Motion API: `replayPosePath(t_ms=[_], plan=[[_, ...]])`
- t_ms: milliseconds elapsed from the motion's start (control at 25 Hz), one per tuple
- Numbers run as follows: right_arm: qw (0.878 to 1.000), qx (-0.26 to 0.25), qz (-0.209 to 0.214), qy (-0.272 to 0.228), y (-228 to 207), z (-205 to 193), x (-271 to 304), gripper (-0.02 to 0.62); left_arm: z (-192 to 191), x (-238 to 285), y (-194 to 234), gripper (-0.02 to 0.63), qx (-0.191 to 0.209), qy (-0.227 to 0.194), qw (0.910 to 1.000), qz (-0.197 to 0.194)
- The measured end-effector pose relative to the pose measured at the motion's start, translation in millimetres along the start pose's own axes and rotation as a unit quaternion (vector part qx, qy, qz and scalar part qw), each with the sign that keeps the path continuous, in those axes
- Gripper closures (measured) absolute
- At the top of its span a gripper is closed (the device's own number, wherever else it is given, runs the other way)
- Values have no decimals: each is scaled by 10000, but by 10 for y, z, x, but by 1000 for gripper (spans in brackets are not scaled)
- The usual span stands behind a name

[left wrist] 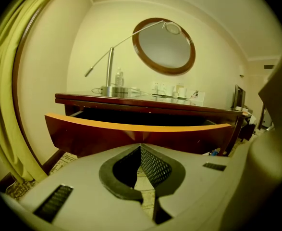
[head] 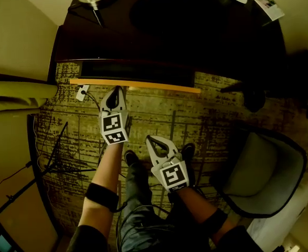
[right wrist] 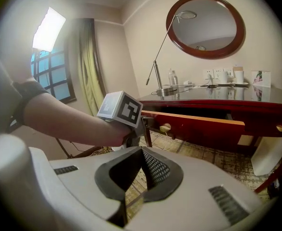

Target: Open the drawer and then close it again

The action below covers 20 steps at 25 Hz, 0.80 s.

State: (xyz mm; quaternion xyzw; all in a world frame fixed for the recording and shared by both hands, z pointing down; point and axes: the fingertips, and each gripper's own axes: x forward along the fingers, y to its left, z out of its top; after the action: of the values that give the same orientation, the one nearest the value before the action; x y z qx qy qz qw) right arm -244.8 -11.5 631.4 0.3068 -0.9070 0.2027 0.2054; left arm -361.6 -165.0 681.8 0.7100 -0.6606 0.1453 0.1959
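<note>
The drawer (head: 135,83) stands pulled out from under the dark tabletop (head: 206,30), its pale top edge showing. The left gripper (head: 117,91), jaws pressed together and empty, points at the drawer front, perhaps touching it. The right gripper (head: 150,140), likewise closed on nothing, hangs farther back over the carpet (head: 222,114).

Left gripper (head: 117,89) just beside the open drawer (head: 159,86), right gripper (head: 149,138) farther back
</note>
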Motion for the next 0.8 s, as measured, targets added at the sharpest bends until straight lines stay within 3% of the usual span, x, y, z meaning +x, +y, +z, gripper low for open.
replayPosePath(t_ms=[800], plan=[[9956,392,-837,-121,-442,-19,-281,594,452,864,84,604,-206,-70,9998,-33]])
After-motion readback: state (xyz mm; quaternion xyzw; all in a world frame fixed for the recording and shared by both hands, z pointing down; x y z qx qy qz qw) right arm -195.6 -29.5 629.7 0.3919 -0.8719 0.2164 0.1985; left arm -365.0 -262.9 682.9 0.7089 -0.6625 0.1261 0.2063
